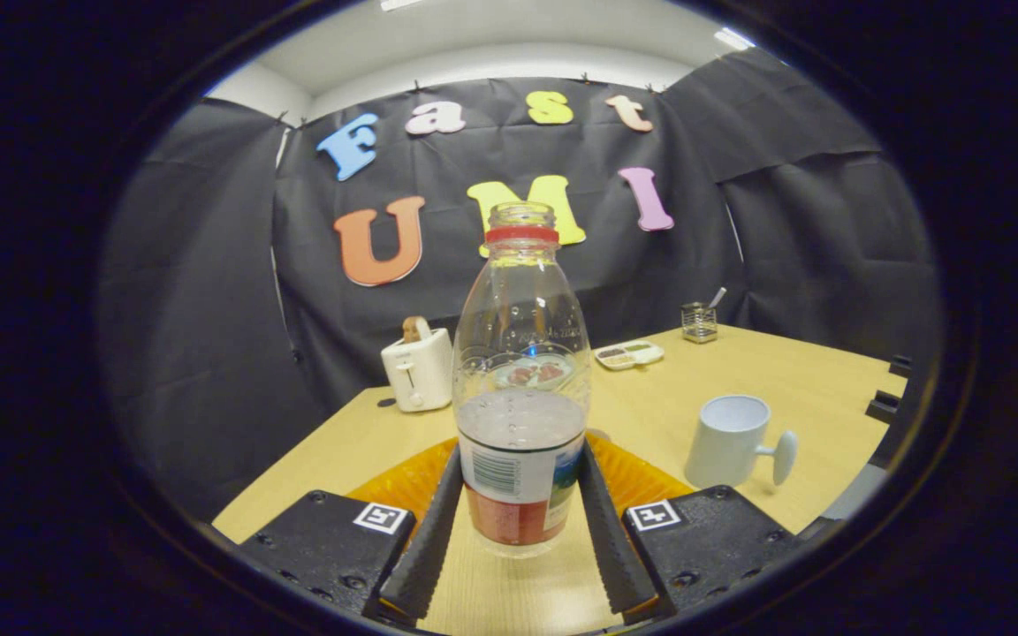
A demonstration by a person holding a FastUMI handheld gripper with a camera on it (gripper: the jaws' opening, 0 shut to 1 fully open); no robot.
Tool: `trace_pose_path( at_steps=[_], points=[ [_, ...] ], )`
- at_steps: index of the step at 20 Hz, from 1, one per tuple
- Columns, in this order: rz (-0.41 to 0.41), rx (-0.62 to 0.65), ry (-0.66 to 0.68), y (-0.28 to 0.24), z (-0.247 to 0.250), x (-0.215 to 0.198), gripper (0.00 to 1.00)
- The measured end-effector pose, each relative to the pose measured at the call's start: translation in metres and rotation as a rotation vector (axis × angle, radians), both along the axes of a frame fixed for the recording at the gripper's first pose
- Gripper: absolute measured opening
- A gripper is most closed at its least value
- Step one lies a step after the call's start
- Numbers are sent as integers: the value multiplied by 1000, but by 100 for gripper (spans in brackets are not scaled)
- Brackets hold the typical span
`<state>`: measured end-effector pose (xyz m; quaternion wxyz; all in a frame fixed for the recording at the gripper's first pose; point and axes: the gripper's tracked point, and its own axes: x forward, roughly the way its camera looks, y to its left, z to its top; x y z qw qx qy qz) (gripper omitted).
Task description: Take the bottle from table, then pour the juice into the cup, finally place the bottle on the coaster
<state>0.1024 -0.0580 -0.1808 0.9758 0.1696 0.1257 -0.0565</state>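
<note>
A clear plastic bottle (520, 353) stands upright between my fingers, uncapped, with a red ring at its neck and a label low on its body. Liquid fills roughly its lower third. My gripper (520, 452) is shut on the bottle, with both black ribbed fingers (431, 530) pressing its labelled lower part. An orange coaster (394, 488) spreads out behind and to both sides of the fingers. I cannot tell whether the bottle's base rests on it or hangs above it. A white cup (728, 442), its handle pointing right, stands on the wooden table to the right of the fingers.
A white toaster (419, 369) sits at the table's far left. A small white tray (629, 354) and a wire holder (699, 321) stand at the far right, by the black cloth wall. The table's (809, 380) right edge runs just beyond the cup.
</note>
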Motion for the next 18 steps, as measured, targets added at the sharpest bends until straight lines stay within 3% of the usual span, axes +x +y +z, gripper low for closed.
trace_pose_path(
  at_steps=[3,11,15,18],
  points=[
    [34,205,-24,-1,12,9,75],
    [-22,599,-76,-28,8,30,75],
    [-69,697,-55,-35,-8,36,75],
    [-55,796,-39,-35,-18,42,74]
  ],
)
